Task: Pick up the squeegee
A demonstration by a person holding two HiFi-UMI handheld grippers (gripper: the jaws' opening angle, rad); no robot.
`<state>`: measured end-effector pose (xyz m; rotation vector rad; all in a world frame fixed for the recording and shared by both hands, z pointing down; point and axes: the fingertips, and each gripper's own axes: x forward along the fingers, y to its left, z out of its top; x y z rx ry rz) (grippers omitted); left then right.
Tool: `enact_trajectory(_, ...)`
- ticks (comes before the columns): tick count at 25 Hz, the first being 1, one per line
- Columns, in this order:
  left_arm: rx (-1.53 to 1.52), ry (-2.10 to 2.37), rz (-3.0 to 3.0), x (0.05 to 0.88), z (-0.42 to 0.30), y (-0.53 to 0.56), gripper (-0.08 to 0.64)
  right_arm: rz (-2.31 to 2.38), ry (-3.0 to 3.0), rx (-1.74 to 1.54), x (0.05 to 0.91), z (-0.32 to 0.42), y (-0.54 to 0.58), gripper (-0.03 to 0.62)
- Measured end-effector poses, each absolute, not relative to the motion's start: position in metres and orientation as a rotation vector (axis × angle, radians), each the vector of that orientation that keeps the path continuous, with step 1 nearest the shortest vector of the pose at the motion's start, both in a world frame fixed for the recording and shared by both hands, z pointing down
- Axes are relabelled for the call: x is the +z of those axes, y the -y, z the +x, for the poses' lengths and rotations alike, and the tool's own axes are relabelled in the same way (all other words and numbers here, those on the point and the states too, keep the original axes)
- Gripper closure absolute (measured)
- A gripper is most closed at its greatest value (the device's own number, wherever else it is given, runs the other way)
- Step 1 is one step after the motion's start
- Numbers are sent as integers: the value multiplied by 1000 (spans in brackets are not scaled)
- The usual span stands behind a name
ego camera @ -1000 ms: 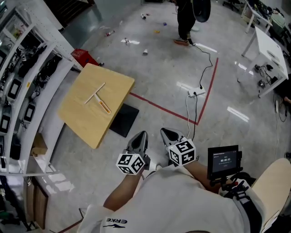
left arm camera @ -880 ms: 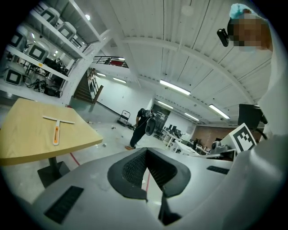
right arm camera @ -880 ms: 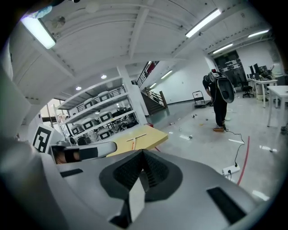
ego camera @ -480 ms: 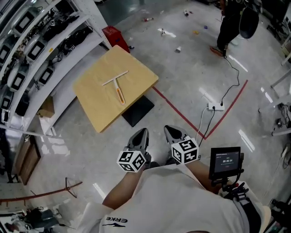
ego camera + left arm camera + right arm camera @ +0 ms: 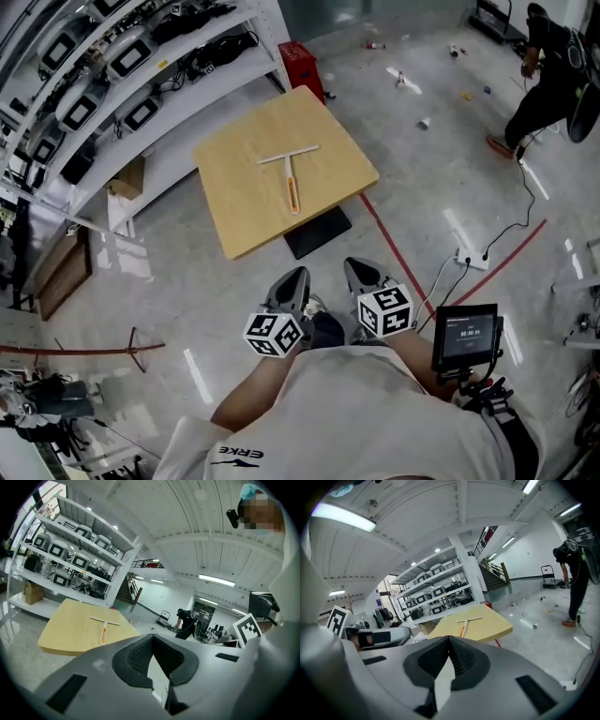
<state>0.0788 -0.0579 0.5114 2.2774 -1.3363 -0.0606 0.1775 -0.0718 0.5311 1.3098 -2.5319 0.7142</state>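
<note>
2 grippers, left gripper point(image 5: 292, 279) and right gripper point(image 5: 358, 272), jaws seemingly together, empty, squeegee point(image 5: 293, 183) flat on table point(image 5: 244, 197)

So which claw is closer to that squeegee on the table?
Left, slightly: the squeegee lies straight ahead of the left gripper, diagonally from the right gripper. Both are well short.

Grey polished floor point(image 5: 422, 178) is reflecting ceiling lights; white shelving point(image 5: 169, 70) is lining the left side; wooden table point(image 5: 239, 178) is standing beside it.
</note>
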Motion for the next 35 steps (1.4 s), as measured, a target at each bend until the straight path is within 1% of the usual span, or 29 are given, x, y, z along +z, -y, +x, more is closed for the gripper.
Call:
enact_trajectory(5,-82,1361,2251,514,42,88,557,1283,2525,679,529,142,106,592)
enact_trajectory(11,-110,1357,2255,512,17,132,557,1276,2488,665,535,115,144,592)
enact_trajectory(23,-132,1315,2219,525,-75,197,557,1289,2385,652,552,23,217,592)
enact_trajectory(30,-137,1346,2181,543,-104,224,557,1273,2349,621,571,1,252,592)
enact_trajectory(35,-127,1360,2165,542,-110,220,557,1281,2338,615,572,-2,258,592)
